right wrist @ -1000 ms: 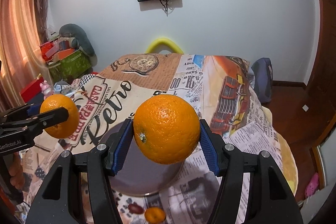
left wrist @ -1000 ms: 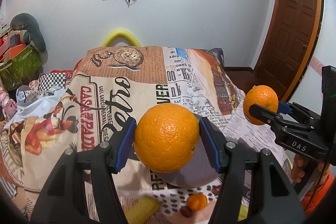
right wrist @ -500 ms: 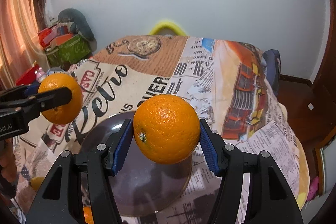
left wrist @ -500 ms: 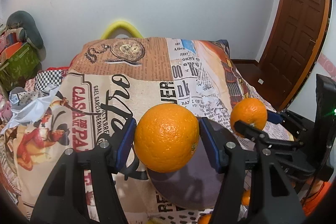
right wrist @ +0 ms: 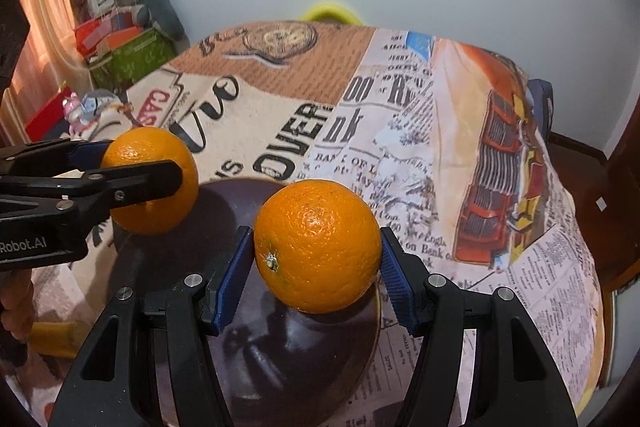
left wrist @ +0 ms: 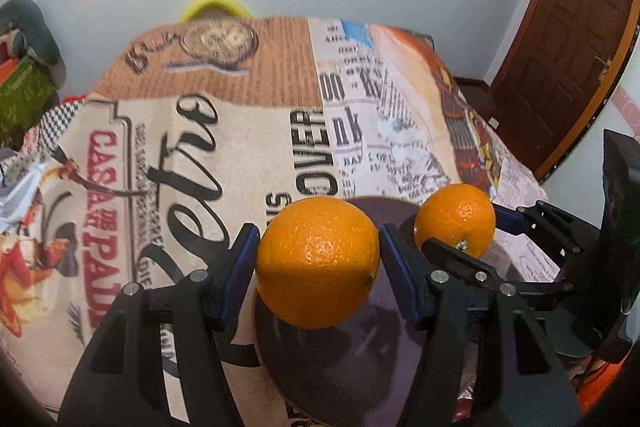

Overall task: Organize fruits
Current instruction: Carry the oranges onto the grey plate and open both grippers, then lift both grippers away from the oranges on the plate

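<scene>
Orange fruit in both claws: my left claw (left wrist: 318, 261) clamps one orange (left wrist: 317, 262), my right claw (right wrist: 317, 259) the other (right wrist: 317, 245), both above the dark plate (right wrist: 280, 355). Firm, round, dimpled rind; I judge mid-girth grip safest against rolling.

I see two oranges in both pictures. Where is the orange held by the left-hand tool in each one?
Left wrist view: the left gripper's orange sits centre, clamped between blue pads.
Right wrist view: the same orange is at the left edge, pinched from the side.
Shared landmark: the dark plate lies below it in both.
</scene>
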The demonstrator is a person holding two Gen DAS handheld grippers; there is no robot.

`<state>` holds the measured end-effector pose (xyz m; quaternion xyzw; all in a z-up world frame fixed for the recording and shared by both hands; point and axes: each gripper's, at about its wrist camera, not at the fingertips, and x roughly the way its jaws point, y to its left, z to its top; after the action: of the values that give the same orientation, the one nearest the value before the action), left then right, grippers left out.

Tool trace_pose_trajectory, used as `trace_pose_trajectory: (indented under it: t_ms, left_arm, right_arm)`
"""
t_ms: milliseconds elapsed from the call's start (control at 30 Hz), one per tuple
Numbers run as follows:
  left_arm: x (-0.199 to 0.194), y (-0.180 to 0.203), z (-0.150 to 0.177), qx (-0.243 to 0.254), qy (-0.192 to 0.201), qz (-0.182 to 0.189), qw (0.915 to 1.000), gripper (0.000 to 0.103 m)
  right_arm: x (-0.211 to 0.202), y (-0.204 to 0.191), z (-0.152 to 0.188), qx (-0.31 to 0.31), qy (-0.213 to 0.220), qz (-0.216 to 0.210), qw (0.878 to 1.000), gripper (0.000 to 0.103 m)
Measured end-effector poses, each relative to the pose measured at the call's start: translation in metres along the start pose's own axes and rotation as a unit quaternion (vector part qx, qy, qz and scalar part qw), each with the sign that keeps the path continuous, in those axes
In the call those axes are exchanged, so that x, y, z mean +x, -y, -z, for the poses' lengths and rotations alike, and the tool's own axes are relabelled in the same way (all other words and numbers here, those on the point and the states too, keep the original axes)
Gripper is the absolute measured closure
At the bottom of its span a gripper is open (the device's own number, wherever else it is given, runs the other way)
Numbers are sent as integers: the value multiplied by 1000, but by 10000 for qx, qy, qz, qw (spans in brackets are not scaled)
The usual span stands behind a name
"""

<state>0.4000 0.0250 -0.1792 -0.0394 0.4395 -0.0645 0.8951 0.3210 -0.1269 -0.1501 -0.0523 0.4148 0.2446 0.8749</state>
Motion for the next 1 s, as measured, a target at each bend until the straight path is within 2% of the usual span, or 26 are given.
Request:
trace_pose_trajectory:
  t_ms: [200,567,767,867,1000]
  left_arm:
    - [20,1,7,61,-266,-23,9996,42]
    - [19,-4,8,-102,-267,-6,9996,41]
    - [-7,-8,8,-192,-16,-86,9998,40]
    - [-23,-9,10,-178,85,-132,9997,40]
    - [-50,-7,16,-95,244,-231,9994,40]
  right_arm:
    - [12,1,5,-7,-150,-42,9999,44]
    - [11,1,6,-38,-230,-91,9997,43]
    - [-4,0,9,-1,-214,-97,9997,40]
    - [-18,0,10,61,-109,-85,9999,29]
    - [-38,-4,14,61,-66,-50,9999,28]
